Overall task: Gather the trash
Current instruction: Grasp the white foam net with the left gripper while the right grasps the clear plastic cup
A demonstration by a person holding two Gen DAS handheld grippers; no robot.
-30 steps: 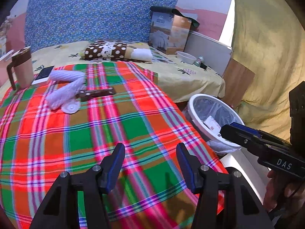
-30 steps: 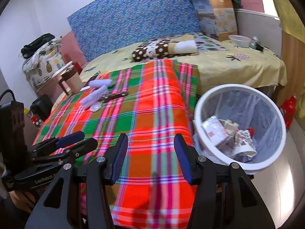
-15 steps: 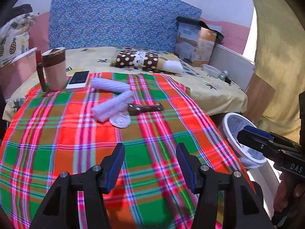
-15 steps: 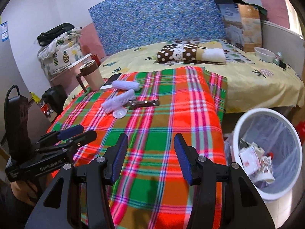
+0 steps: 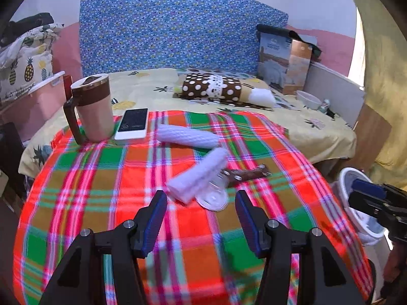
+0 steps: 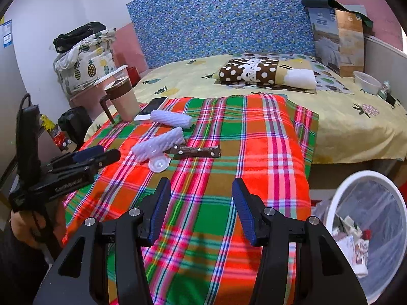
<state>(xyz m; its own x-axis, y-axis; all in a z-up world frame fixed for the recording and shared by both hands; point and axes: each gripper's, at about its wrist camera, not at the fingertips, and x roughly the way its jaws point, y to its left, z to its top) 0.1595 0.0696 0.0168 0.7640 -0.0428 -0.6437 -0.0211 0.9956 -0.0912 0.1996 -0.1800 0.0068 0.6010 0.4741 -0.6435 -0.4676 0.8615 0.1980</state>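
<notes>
Two bumpy white foam tubes point(image 5: 197, 178), a round clear lid point(image 5: 212, 198) and a long brown wrapper point(image 5: 245, 174) lie near the blanket's point(image 5: 101, 178) far left corner. The left gripper point(image 5: 201, 218) and right gripper point(image 6: 201, 208) are both spread apart, holding nothing. The round white bin point(image 6: 366, 228), with a thin bag, maybe plastic, stands off the right edge.

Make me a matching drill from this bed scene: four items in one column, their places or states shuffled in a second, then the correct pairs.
Items:
1. phone
2. snack wrapper
3. clear plastic lid
4. white bin

Places or states:
A. on the floor beside the bed, trash inside
B. lying flat next to the lidded mug
C. dark strip, right of the nearer foam sleeve
D. round, at the near end of that foam sleeve

Pairs: 1-B, 2-C, 3-D, 4-A
</notes>
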